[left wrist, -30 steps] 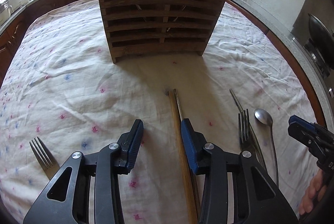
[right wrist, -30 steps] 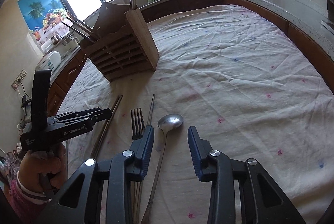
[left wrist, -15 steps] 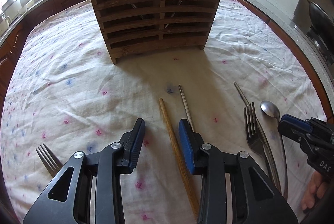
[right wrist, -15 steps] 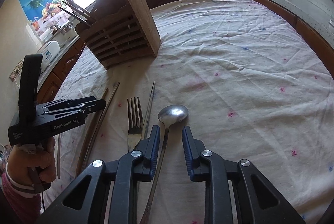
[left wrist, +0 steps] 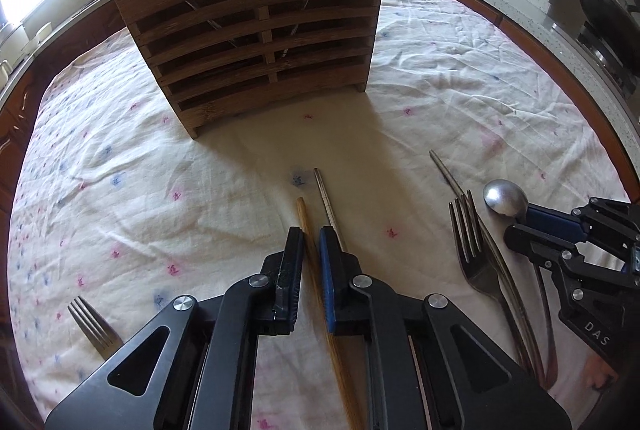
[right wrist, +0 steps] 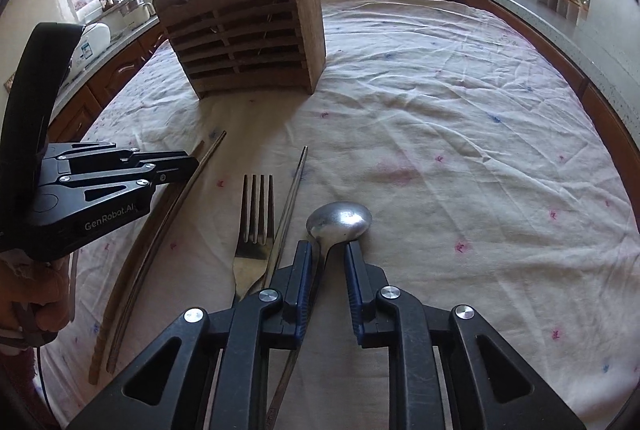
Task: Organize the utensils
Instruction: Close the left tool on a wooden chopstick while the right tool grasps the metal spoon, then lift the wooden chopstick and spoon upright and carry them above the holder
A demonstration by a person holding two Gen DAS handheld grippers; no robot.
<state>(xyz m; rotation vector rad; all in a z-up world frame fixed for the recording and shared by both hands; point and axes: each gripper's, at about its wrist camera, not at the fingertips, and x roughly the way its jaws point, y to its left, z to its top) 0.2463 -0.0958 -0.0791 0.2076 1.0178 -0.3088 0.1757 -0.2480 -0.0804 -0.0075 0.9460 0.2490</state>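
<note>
Left wrist view: the left claw [left wrist: 310,236] is clamped tight on the wooden chopstick [left wrist: 316,282], which lies on the cloth-covered tabletop [left wrist: 120,169]; its near end runs out of frame beneath the claw body. Just beside it lies a metal chopstick [left wrist: 326,199], lower length hidden under the right-hand finger. At bottom left a second fork [left wrist: 90,322] pokes out, handle covered by the claw. The slatted wooden utensil holder [left wrist: 256,41] stands upright beyond, its top cropped; thin handles inside are hard to sort out through the slats.

Right wrist view: the right claw [right wrist: 328,250] straddles the neck of the spoon [right wrist: 340,222], jaws narrow; the left pad looks against the handle, the right pad stands clear, so no firm grip shows. The spoon's handle vanishes under the claw. Beside it lie a fork [right wrist: 256,213] and another metal chopstick [right wrist: 290,201], their handles partly covered. A hand [right wrist: 36,294] at the left edge is mostly cut off.
</note>
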